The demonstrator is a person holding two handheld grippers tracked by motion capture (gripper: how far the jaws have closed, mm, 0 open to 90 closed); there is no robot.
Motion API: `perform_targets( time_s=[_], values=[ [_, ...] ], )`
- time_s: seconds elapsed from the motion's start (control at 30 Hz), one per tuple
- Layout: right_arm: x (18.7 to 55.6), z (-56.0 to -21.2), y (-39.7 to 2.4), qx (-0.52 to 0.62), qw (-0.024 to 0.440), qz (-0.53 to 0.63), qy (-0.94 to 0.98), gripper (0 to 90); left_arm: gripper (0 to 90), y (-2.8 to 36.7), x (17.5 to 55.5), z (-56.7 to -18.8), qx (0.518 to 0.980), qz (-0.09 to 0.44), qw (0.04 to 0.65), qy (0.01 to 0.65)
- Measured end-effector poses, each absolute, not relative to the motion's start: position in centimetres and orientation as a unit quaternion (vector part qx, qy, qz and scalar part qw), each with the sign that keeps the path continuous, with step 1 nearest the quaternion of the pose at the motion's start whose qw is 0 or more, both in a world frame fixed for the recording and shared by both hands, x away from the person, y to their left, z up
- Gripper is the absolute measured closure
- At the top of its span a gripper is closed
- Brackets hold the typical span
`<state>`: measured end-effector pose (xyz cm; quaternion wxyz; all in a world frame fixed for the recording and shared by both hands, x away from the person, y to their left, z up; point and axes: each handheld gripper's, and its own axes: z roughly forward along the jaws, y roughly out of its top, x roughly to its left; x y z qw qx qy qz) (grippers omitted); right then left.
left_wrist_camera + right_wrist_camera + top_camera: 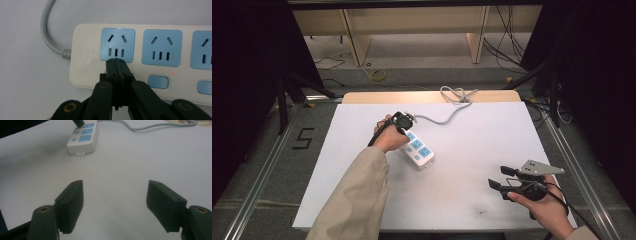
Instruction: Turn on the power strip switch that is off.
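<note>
A white power strip (421, 152) with blue sockets lies left of the table's centre, and its grey cable (447, 117) runs off to the far edge. My left gripper (405, 126) sits over the strip's cable end. In the left gripper view the strip (83, 57) is close up, and the left gripper (116, 60) is shut and empty, its tips touching the lower edge of the first blue socket (117, 45). My right gripper (501, 177) hovers open and empty near the front right. In the right gripper view the right gripper (115, 187) faces the strip (82, 140) from a distance.
Blue switch buttons (158, 82) sit below the sockets, with a small red light (173, 73) beside one. The white table sheet (462, 200) spreads between the two grippers. The cable's loose coil (457, 94) rests on the wooden far edge. Metal rails (584, 180) flank the table.
</note>
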<state>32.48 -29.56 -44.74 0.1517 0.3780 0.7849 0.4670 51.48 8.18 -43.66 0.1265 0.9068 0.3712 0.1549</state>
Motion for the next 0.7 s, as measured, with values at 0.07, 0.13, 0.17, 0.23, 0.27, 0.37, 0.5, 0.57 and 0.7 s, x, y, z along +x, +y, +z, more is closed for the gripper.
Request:
perform_targets(
  time_s=[0.07,0.13,0.17,0.23,0.27,0.37,0.5,0.57,0.7],
  values=[
    [32.5,-44.7,-29.6,0.379,0.151,0.467,0.785,30.6,89.9,8.2,51.5,-43.6,0.906,0.157,0.126,0.371],
    [32.5,-44.8,-29.6,0.379,0.151,0.466,0.785,30.6,89.9,8.1,51.5,-43.7,0.904,0.159,0.132,0.375],
    [32.5,-44.8,-29.6,0.379,0.151,0.466,0.785,30.6,89.8,8.2,51.5,-43.7,0.906,0.160,0.128,0.370],
    [32.5,-44.8,-29.6,0.381,0.150,0.466,0.785,30.6,89.8,8.2,51.5,-43.7,0.906,0.160,0.130,0.369],
    [32.5,-44.8,-29.6,0.380,0.151,0.467,0.784,30.6,89.8,8.2,51.5,-43.7,0.907,0.160,0.131,0.368],
    [32.6,-44.8,-29.6,0.380,0.151,0.467,0.784,30.6,89.7,8.3,51.5,-43.7,0.904,0.157,0.140,0.373],
    [32.5,-44.8,-29.6,0.380,0.151,0.467,0.784,30.6,89.7,8.7,51.4,-43.6,0.902,0.155,0.148,0.375],
    [32.5,-44.8,-29.6,0.381,0.151,0.467,0.784,30.6,89.6,9.0,51.4,-43.7,0.901,0.153,0.156,0.374],
    [32.6,-44.8,-29.7,0.381,0.151,0.468,0.783,30.6,83.1,9.7,51.4,-43.3,0.889,0.156,0.184,0.388]
  ],
)
